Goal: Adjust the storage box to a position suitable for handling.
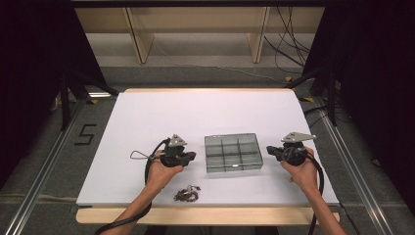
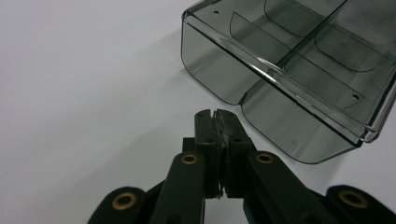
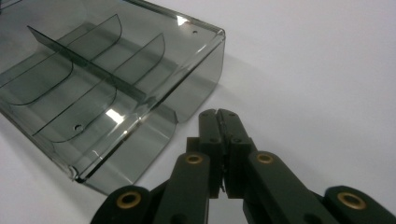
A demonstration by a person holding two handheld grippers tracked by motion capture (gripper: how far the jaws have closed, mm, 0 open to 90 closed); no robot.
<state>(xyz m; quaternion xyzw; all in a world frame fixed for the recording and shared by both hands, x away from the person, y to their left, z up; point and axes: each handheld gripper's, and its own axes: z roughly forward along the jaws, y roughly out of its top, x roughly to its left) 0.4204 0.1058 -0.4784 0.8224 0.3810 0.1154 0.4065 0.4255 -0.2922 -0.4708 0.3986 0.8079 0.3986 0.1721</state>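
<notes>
Box (image 1: 233, 152), smoky clear plastic with empty compartments, sits mid-surface (image 1: 147, 117) between both tongs, left (image 1: 191, 156) and right (image 1: 270, 150) each clamped shut on nothing, so open one first and likely go for the small dark pile (image 1: 187, 194) near the front edge.

Left gripper (image 1: 192, 156) just left of the clear divided box (image 1: 233, 152), fingers (image 2: 205, 128) pressed together, right gripper (image 1: 269, 150) just right of it, fingers closed, both hand-held, pointing inward.
</notes>
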